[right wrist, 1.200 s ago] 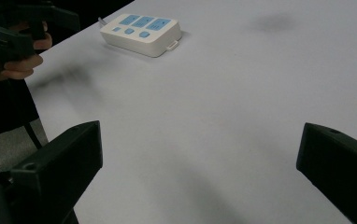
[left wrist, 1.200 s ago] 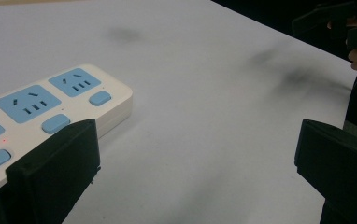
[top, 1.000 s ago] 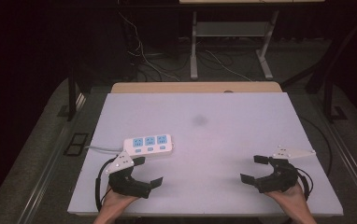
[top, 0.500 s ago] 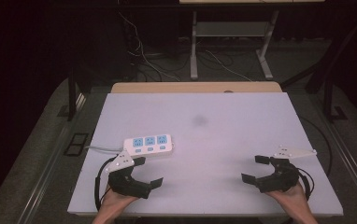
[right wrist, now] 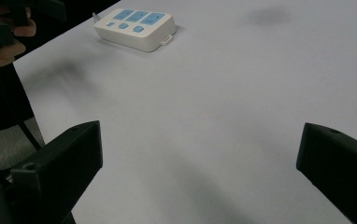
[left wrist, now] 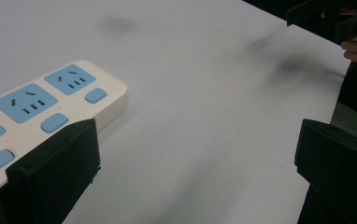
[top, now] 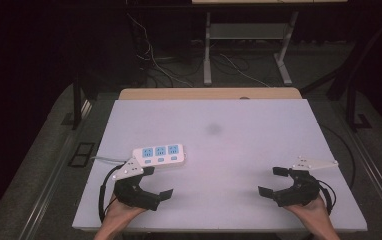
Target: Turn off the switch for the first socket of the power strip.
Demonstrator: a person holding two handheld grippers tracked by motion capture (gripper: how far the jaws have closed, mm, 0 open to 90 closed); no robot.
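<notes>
In the high view, a white plastic power strip with three blue sockets point(top: 159, 155) lies left of centre on the pale table point(top: 239, 145). The black left gripper point(top: 155, 183) sits just below it and the black right gripper point(top: 273, 181) at lower right, both spread wide and empty. In the left gripper view the strip fills the left edge, beside the left jaw. In the right gripper view it lies at upper left.

Looks like a lab/test room w/ a recording rig: plain white table point(top: 259, 150) under a fixed overhead cam, dark unlit surroundings, loose cables point(top: 154, 65) on the grey floor point(top: 39, 165), metal desk legs point(top: 207, 50) behind, and a white power strip point(top: 160, 155) as the sole prop.
</notes>
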